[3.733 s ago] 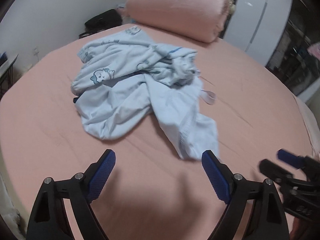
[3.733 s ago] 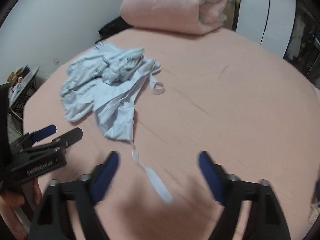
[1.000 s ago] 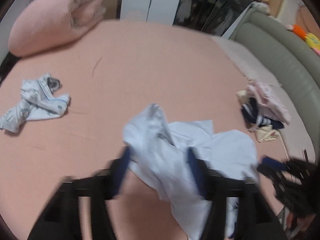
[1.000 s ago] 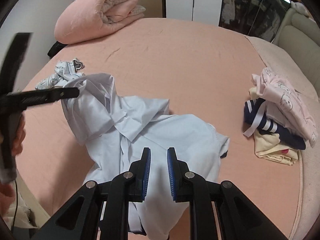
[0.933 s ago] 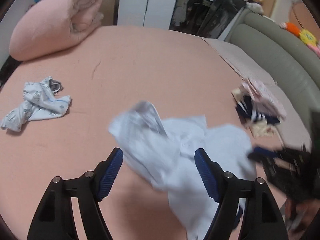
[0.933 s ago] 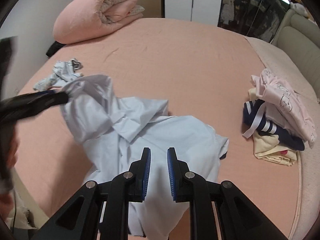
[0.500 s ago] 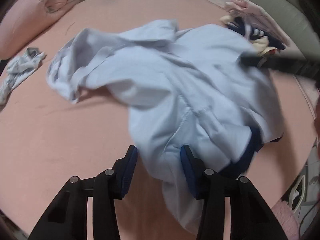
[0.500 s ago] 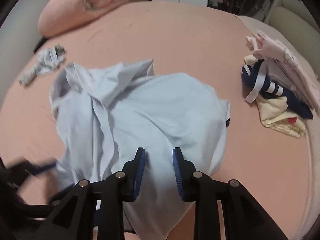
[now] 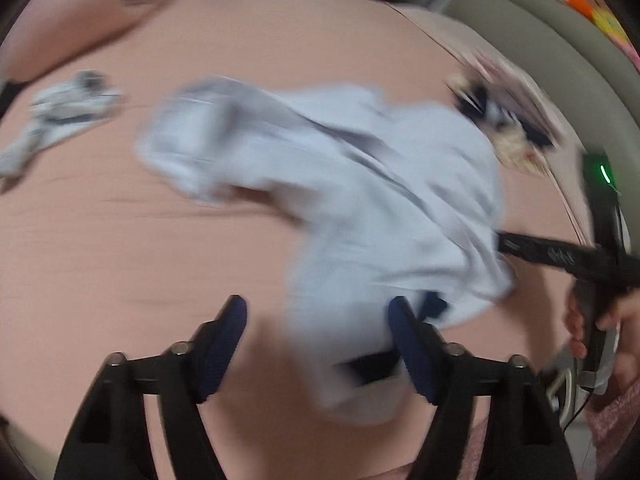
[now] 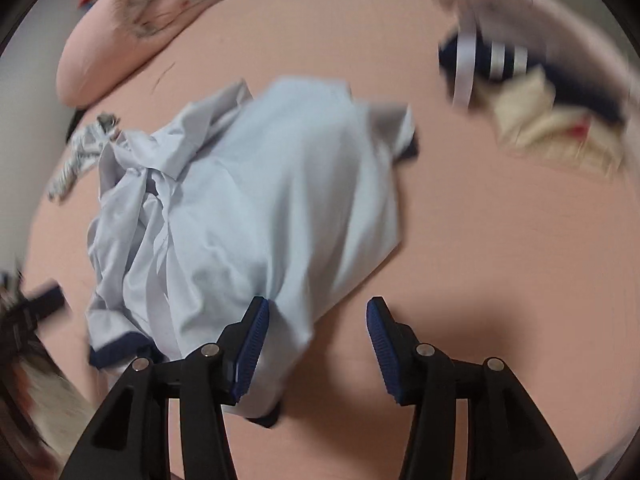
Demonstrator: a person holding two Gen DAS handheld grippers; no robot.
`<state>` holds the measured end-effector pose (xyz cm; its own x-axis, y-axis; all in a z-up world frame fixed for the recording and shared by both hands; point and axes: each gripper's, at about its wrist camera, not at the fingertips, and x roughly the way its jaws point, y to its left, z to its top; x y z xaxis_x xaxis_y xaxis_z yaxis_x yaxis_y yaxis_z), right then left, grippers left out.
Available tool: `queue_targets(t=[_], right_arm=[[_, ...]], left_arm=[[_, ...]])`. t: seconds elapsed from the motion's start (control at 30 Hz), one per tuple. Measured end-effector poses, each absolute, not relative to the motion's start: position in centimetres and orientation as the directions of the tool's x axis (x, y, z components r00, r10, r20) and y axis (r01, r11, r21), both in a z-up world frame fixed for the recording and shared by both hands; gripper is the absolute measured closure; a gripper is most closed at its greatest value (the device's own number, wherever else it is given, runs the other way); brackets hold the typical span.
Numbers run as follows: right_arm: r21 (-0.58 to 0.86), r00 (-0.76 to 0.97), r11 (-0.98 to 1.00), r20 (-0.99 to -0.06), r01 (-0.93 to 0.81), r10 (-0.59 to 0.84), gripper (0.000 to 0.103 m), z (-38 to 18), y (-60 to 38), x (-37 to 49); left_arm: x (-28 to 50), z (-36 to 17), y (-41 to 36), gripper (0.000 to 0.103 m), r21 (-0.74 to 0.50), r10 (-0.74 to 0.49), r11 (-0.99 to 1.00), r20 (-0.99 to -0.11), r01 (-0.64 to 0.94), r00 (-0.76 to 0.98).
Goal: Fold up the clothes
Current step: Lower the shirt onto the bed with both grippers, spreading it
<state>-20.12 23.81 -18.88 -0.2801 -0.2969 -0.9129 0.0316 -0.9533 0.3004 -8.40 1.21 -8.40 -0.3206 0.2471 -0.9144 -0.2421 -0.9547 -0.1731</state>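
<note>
A pale blue shirt [image 9: 360,200] with dark navy trim lies crumpled on the pink bed [image 9: 120,240]; it also shows in the right wrist view [image 10: 260,208]. My left gripper [image 9: 318,340] is open, its right finger at the shirt's near hem, and holds nothing. My right gripper [image 10: 318,344] is open, its left finger against the shirt's near edge. The right gripper also shows at the right of the left wrist view [image 9: 560,256], by the shirt's side. Both views are blurred by motion.
A small patterned garment [image 9: 60,116] lies at the far left of the bed. A stack of folded clothes [image 10: 532,92] sits at the right. A rolled pink duvet [image 10: 132,28] lies at the far end. A grey sofa [image 9: 560,60] borders the bed's right side.
Both grippers have opened and let go of the shirt, which has dropped onto the bed in front of them. Both cameras are moving.
</note>
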Motion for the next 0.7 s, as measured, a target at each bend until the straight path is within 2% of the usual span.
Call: queue_targets(t=[0.03, 0.07, 0.1, 0.13, 0.17, 0.23, 0.27, 0.37, 0.47, 0.57, 0.7], right_arm=[[0.337, -0.263, -0.941, -0.906, 0.028, -0.332, 0.052, -19.5, 23.6, -20.3], [0.357, -0.252, -0.933, -0.9, 0.04, -0.355, 0.06, -19.8, 23.3, -20.5], [0.376, -0.241, -0.925, -0.894, 0.052, -0.377, 0.071, -20.1, 22.9, -20.7], [0.381, -0.235, -0.922, -0.892, 0.067, -0.386, 0.076, -20.0, 22.6, -20.8], [0.372, -0.234, -0.924, -0.894, 0.086, -0.381, 0.081, -19.6, 22.3, -20.9], [0.351, -0.239, -0.926, -0.896, 0.139, -0.375, 0.087, -18.4, 21.7, -20.7], [0.339, -0.243, -0.922, -0.894, 0.188, -0.377, 0.088, -17.3, 21.3, -20.4], [0.334, -0.185, -0.89, -0.897, 0.311, -0.402, 0.088, -15.4, 19.8, -18.7], [0.362, -0.073, -0.864, -0.909, 0.35, -0.411, 0.088, -15.9, 18.7, -16.0], [0.367, -0.091, -0.869, -0.905, 0.332, -0.416, 0.088, -16.3, 19.7, -14.0], [0.35, -0.164, -0.911, -0.907, 0.22, -0.388, 0.088, -16.5, 22.9, -13.7]], left_arm=[[-8.6, -9.2, 2.2, 0.067, -0.15, 0.227, -0.956, -0.924, -0.253, -0.307], [-8.7, -9.8, 2.9, 0.087, -0.114, 0.192, -0.96, -0.934, -0.257, -0.302], [-8.8, -10.4, 3.5, 0.088, -0.078, 0.157, -0.962, -0.942, -0.262, -0.297], [-9.0, -10.3, 3.4, 0.089, -0.057, 0.136, -0.965, -0.943, -0.256, -0.304], [-9.3, -9.5, 2.9, 0.09, -0.046, 0.125, -0.969, -0.939, -0.244, -0.319], [-9.9, -7.9, 0.9, 0.092, 0.05, 0.032, -0.978, -0.924, -0.205, -0.381], [-10.4, -6.7, -1.0, 0.092, 0.1, -0.024, -0.981, -0.91, -0.164, -0.414], [-11.9, -4.5, -6.6, 0.092, 0.146, -0.118, -0.989, -0.89, -0.03, -0.441], [-12.2, -4.5, -10.0, 0.089, 0.231, -0.229, -0.972, -0.87, 0.049, -0.437], [-10.6, -4.2, -12.7, 0.088, 0.036, -0.081, -0.993, -0.902, 0.114, -0.424], [-6.6, -3.7, -12.7, 0.084, -0.006, -0.08, -0.983, -0.882, 0.181, -0.464]])
